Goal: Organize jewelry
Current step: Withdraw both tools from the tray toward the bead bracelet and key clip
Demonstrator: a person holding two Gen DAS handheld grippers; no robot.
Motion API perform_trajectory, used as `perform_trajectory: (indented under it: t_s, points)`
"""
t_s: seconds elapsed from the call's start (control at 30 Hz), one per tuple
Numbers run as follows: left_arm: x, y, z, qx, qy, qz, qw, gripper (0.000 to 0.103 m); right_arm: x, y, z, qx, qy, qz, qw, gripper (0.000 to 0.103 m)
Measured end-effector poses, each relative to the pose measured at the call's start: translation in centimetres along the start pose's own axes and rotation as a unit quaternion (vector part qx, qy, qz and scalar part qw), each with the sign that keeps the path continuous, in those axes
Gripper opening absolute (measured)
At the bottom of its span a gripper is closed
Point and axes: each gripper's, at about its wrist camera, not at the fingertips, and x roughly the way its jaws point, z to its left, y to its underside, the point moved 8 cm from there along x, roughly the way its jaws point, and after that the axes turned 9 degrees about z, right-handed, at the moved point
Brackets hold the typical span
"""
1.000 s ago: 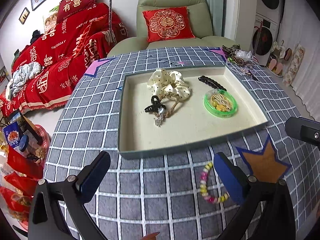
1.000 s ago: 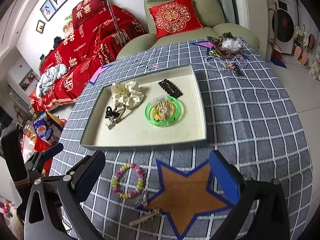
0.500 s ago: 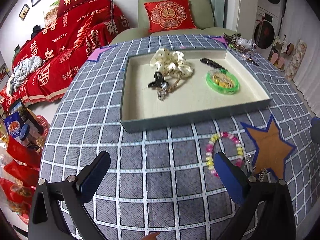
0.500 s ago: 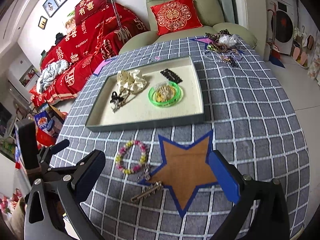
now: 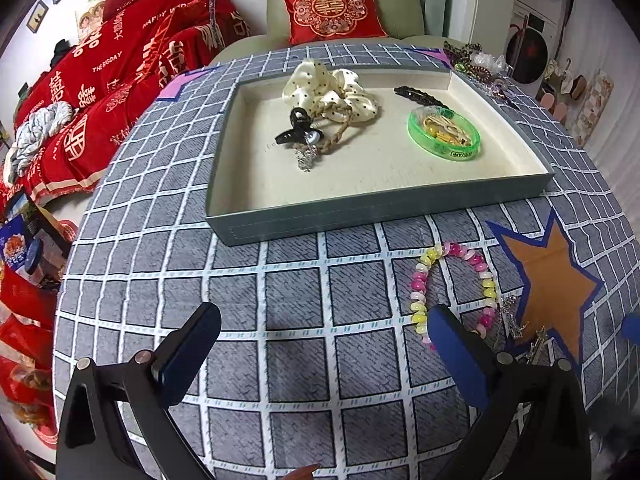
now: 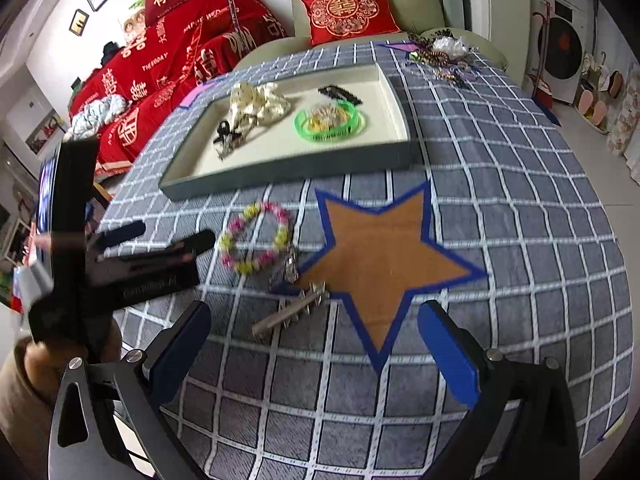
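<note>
A pink, yellow and white beaded bracelet (image 5: 452, 284) (image 6: 256, 240) lies on the checked tablecloth just in front of the grey tray (image 5: 360, 216) (image 6: 280, 174). My left gripper (image 5: 320, 344) (image 6: 174, 231) is open, low over the cloth, with its right finger at the bracelet's near edge. A silver pendant (image 6: 290, 266) and a spiked metal hair clip (image 6: 292, 312) rest by the brown star patch (image 5: 548, 276) (image 6: 380, 256). My right gripper (image 6: 316, 332) is open and holds nothing, just behind the hair clip. The tray holds a cream scrunchie (image 5: 332, 92), a black claw clip (image 5: 296, 132) and a green dish (image 5: 444, 132).
A heap of more jewelry (image 5: 476, 64) (image 6: 440, 54) sits at the table's far right corner. A flat black clip (image 5: 418, 96) lies in the tray. An armchair with a red cushion (image 6: 348, 10) stands behind the table; a red-covered sofa (image 5: 100, 80) is to the left.
Both grippers have drawn back from the tray toward the table's near side and dropped lower. The left gripper has come up beside the bracelet. Nothing was taken hold of.
</note>
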Motion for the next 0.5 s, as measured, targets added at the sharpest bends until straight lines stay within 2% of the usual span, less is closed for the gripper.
perform_trajectory:
  t_s: [0.27,0.5]
  points:
    - [1.6,-0.6,-0.8,0.008,-0.006,0.008,0.9999,0.103,1.3,1.6,0.8,0.010,0.022,0.000,1.000,0.103]
    - [2.2,-0.8,-1.5,0.021,-0.010,0.009,0.9997,0.103,2.9,1.7,1.9,0.012,0.050,0.000,0.999,0.103]
